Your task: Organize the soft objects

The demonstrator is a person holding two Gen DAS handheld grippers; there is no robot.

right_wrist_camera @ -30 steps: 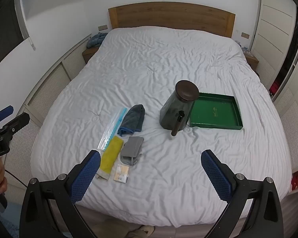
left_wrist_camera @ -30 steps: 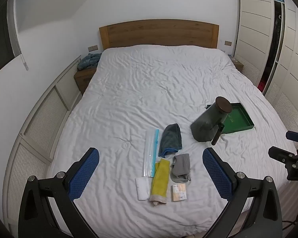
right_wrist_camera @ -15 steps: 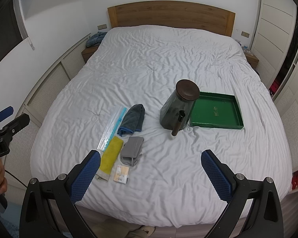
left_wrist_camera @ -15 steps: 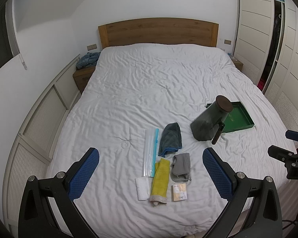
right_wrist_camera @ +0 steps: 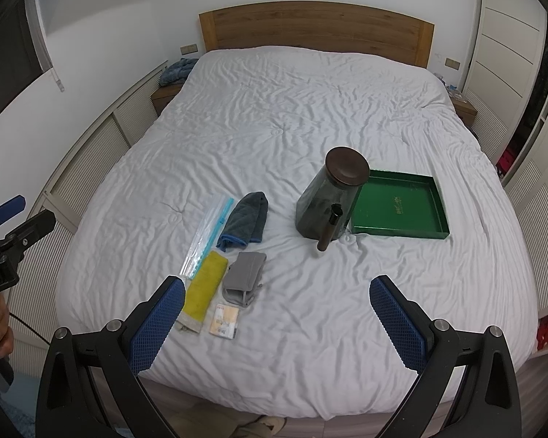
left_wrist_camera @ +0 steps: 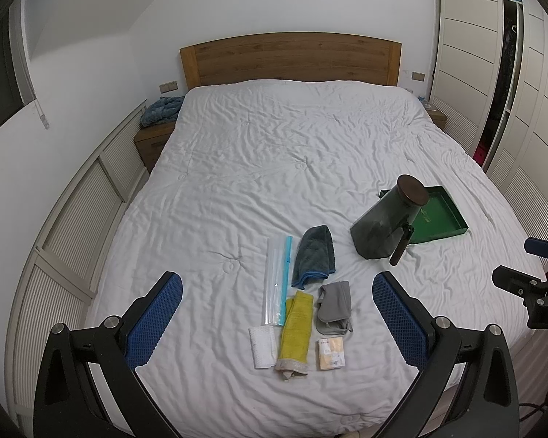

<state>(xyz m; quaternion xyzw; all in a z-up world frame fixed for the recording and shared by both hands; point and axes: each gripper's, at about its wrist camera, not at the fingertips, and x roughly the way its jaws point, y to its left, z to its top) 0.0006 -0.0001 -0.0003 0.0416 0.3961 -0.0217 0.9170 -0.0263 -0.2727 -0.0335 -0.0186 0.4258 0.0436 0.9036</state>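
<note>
Bed: white quilt point(left_wrist_camera: 274, 168) is carrying everything, with a wooden headboard point(left_wrist_camera: 290, 58) at the far end.
Soft things: you are looking at a dark blue-edged cloth point(left_wrist_camera: 314, 252), a yellow cloth point(left_wrist_camera: 296, 328) and a grey folded piece point(left_wrist_camera: 334, 304), all lying close together near the foot of the bed.
Other things: a clear zip bag point(left_wrist_camera: 277, 281) is lying just left of the cloths; a dark jar point(right_wrist_camera: 328, 197) is leaning beside a green tray point(right_wrist_camera: 398, 208).
Left gripper point(left_wrist_camera: 274, 314): you are holding it above the pile with fingers spread wide, gripping nothing.
Right gripper point(right_wrist_camera: 276, 314): fingers are also spread wide and empty; the pile is lying towards its left finger.
Key relation: the yellow cloth is pointing its long axis away from you, straight between the left fingers, so the left gripper seems nearer.
Stage: I judge nothing is picked yet.
</note>
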